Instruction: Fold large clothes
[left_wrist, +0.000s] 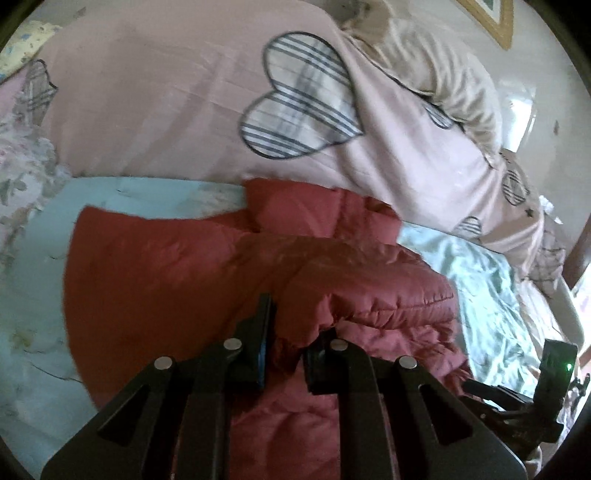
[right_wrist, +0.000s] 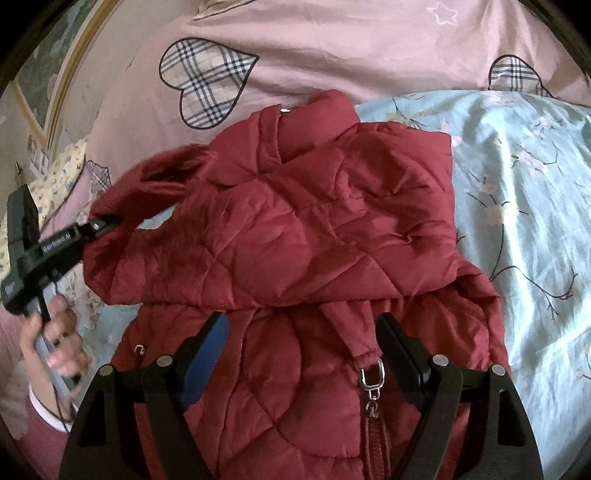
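Observation:
A dark red quilted jacket lies on the light blue floral sheet, collar at the far side, silver zipper pull near my right gripper. My right gripper is open, its jaws spread over the jacket's lower front. My left gripper is shut on a fold of the jacket's sleeve and holds it lifted. In the right wrist view the left gripper shows at the left, pinching the raised sleeve. The right gripper's body shows at the left wrist view's lower right.
A pink duvet with plaid hearts lies bunched behind the jacket. A beige pillow sits at the far right of the left wrist view. A floral cloth lies at the left. The person's hand holds the left gripper's handle.

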